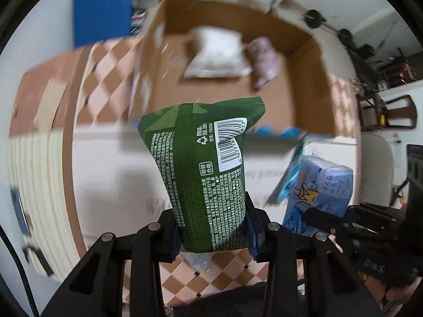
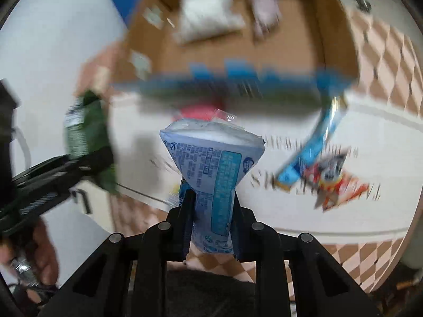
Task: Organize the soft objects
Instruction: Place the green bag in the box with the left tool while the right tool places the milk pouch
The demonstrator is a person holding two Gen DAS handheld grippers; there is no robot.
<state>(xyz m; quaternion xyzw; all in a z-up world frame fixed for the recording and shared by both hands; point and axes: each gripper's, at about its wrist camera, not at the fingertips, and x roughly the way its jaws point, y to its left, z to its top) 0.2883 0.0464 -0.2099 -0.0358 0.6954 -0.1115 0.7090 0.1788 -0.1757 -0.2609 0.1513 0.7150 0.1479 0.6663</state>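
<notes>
The green pack point(image 1: 203, 174) is a soft plastic pouch with white small print and a white barcode label. It stands upright, its lower end pinched, its wider top end flaring free above the white desk point(image 1: 111, 163).

The light blue pack point(image 2: 211, 182) is also a soft pouch, with a turquoise text panel. It is squeezed narrow at its lower part and opens wider at the top.

In the open cardboard box point(image 1: 312, 79) behind lie a white soft pillow-like pack point(image 1: 216, 52) and, just beside it, a pale pink pack point(image 1: 264, 60).

On the desk lies a flat bright packet in red, orange and blue point(image 2: 330, 174), blurred.
</notes>
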